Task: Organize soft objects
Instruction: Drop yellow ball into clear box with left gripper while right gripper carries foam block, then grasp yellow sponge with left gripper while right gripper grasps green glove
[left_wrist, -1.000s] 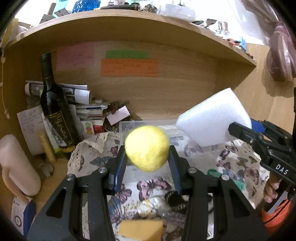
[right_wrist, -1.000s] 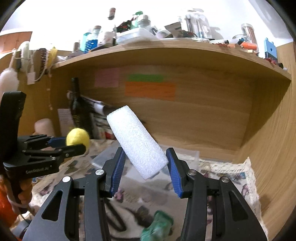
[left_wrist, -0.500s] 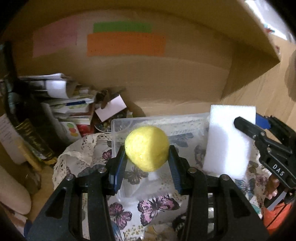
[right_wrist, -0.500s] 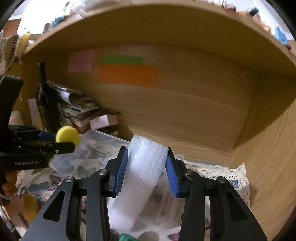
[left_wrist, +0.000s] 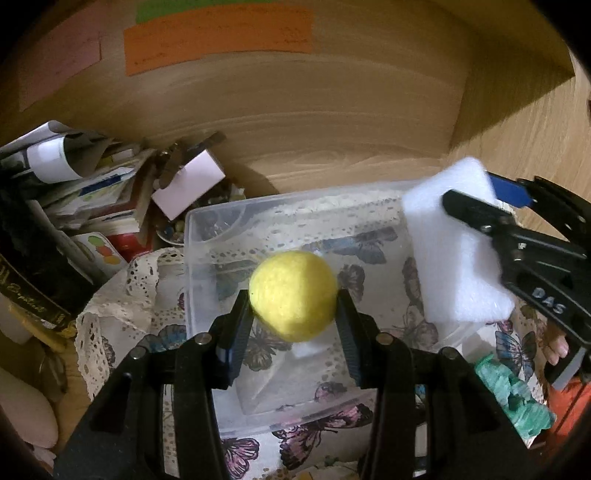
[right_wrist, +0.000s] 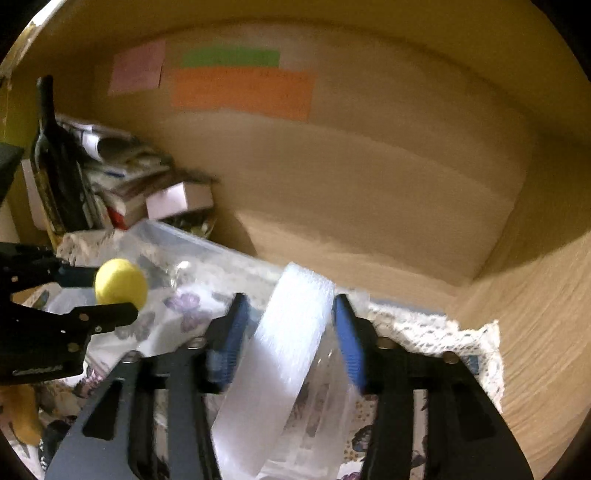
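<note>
My left gripper (left_wrist: 293, 325) is shut on a yellow foam ball (left_wrist: 293, 295) and holds it over a clear plastic bin (left_wrist: 207, 221) on the butterfly cloth. The ball also shows in the right wrist view (right_wrist: 120, 284). My right gripper (right_wrist: 290, 332) is shut on a white foam block (right_wrist: 280, 358), tilted down over the bin's right side; the block also shows in the left wrist view (left_wrist: 452, 251). A green soft object (left_wrist: 513, 398) lies on the cloth right of the bin.
A dark wine bottle (right_wrist: 55, 162) and a pile of papers and boxes (left_wrist: 110, 199) stand left of the bin. The wooden back wall (left_wrist: 295, 110) carries coloured notes. A wooden side wall (right_wrist: 546, 332) closes the right.
Both grippers have moved forward and down over the clear bin, each still holding its object. The white block has tipped downward toward the bin.
</note>
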